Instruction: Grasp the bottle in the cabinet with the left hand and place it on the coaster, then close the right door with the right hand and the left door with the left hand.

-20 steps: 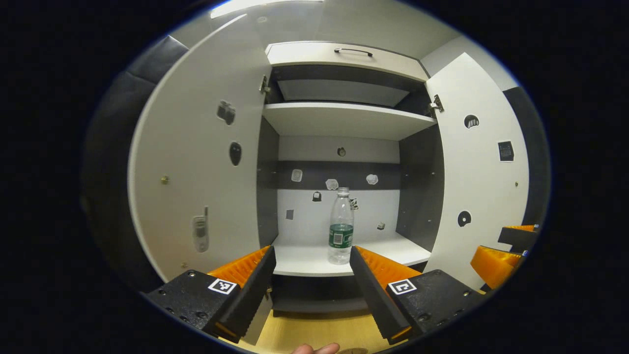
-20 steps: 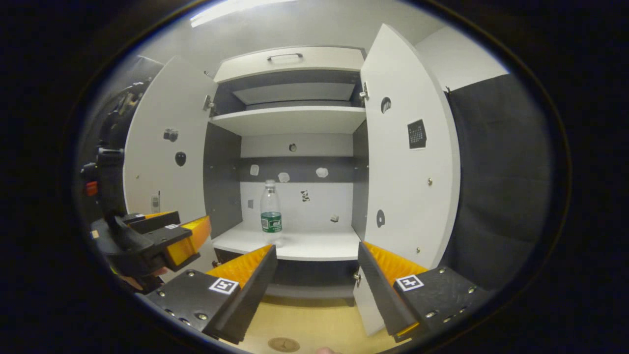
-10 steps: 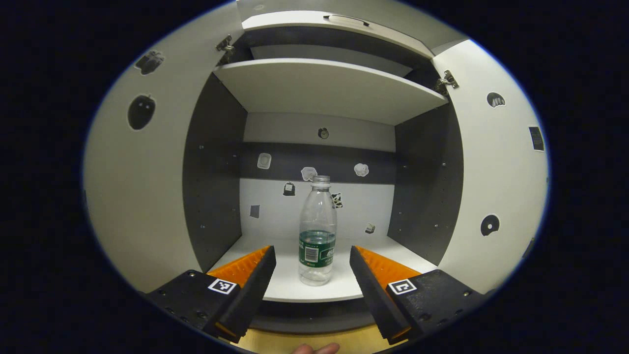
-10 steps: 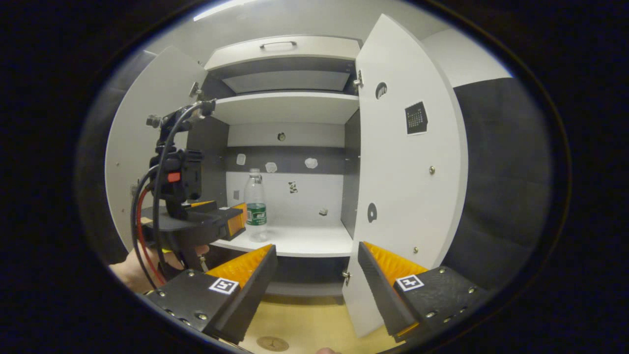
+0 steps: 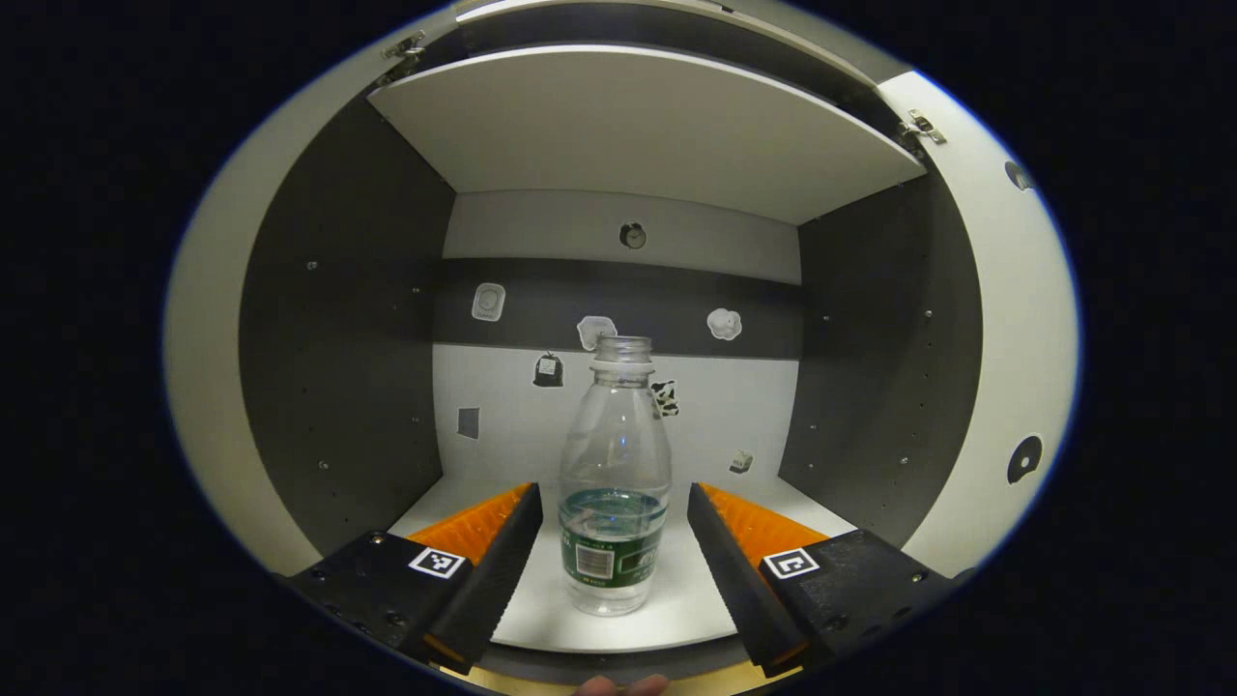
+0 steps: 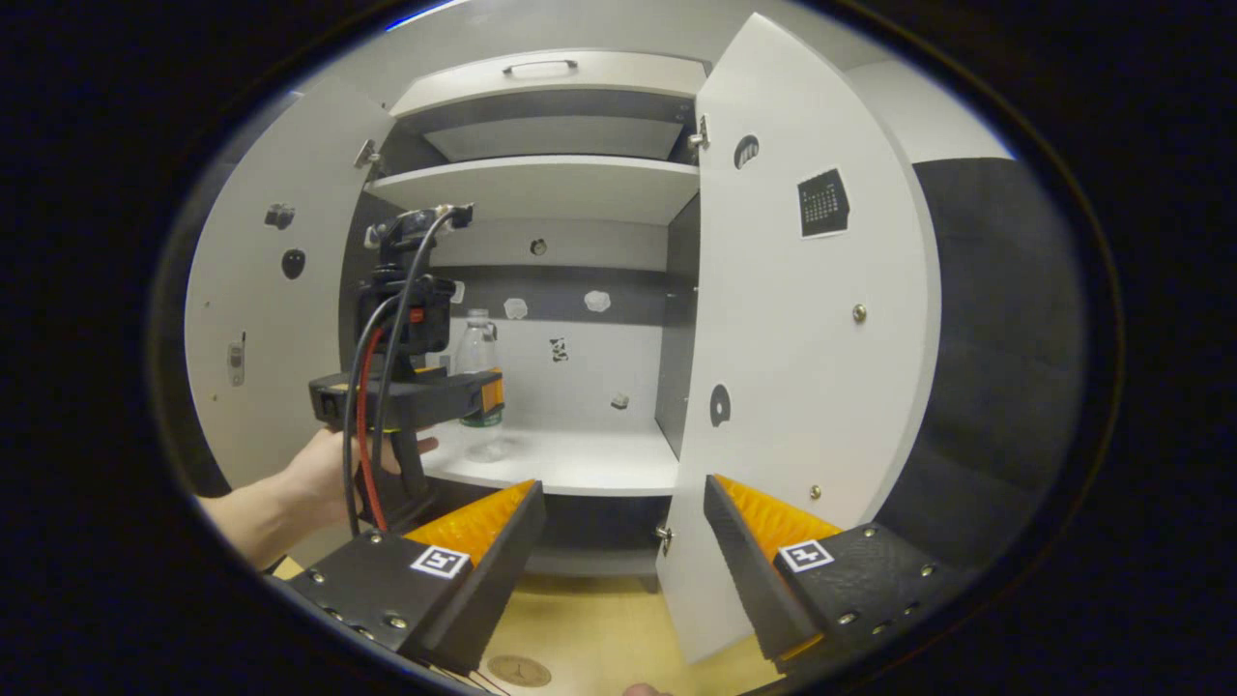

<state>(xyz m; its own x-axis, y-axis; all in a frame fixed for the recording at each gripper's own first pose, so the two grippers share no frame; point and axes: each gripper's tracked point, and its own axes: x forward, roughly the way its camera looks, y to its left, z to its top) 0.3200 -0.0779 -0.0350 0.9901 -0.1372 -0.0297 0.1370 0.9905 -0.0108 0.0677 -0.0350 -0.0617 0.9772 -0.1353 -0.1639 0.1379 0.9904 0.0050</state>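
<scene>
Since a second ago the left gripper (image 5: 615, 556) has pushed forward into the cabinet: the clear plastic bottle with a green label (image 5: 615, 488), then small and beyond the fingertips, now stands large between the two fingers. The right gripper (image 6: 623, 551) has hardly shifted, hanging back in front of the cabinet.

The bottle stands upright on the white lower shelf (image 5: 676, 599), its long axis vertical and its uncapped mouth pointing straight up toward the white shelf above (image 5: 638, 135). Its base rests near the front edge of the lower shelf. The left gripper's fingers are spread wide, one on each side of the bottle's labelled lower half, with a gap showing on both sides, so neither finger touches it.

In the right gripper view the left gripper (image 6: 483, 394) shows from the side, held by a hand (image 6: 324, 469), its tips reaching level with the bottle (image 6: 475, 372) inside the cabinet. The right gripper's fingers are also wide apart and hold nothing. The white right door (image 6: 802, 338) stands swung open just ahead of it, and the white left door (image 6: 256, 309) is open too. A small round brown coaster (image 6: 519, 670) lies on the pale wooden surface (image 6: 599, 638) below the cabinet.
</scene>
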